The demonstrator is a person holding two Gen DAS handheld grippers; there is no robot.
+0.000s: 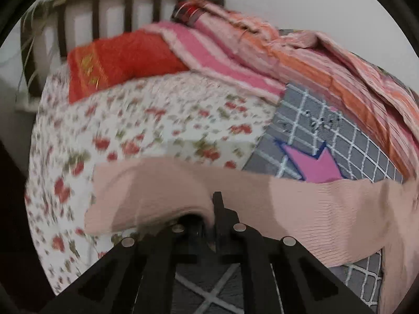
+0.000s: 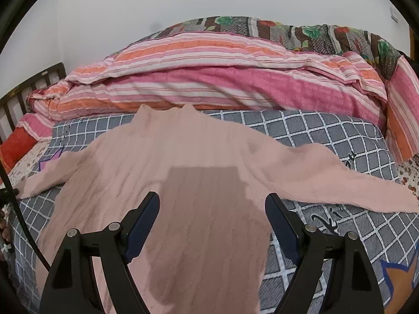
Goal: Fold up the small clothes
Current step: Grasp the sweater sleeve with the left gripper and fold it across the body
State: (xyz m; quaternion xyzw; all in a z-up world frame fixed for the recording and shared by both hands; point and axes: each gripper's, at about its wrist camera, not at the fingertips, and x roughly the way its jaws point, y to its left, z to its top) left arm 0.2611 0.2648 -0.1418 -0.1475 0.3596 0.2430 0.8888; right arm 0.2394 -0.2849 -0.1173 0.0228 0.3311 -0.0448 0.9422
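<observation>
A small pale pink ribbed sweater (image 2: 183, 162) lies spread flat on a grey checked blanket (image 2: 327, 141), collar at the far side, both sleeves stretched out to the sides. My right gripper (image 2: 212, 209) is open and empty, hovering over the sweater's body near its hem. My left gripper (image 1: 212, 209) is shut on the sweater's left sleeve (image 1: 162, 191) and holds it lifted above the blanket; the sleeve drapes across that view and hides one finger. The sleeve end also shows at the left edge of the right wrist view (image 2: 44, 183).
A floral bedsheet (image 1: 157, 120) covers the bed's left part. A red pillow (image 1: 115, 62) lies by the dark slatted headboard (image 1: 110, 2). Striped pink-and-orange quilts (image 2: 209, 78) are piled along the far side against the wall. A dark cable (image 2: 18, 209) hangs at the left.
</observation>
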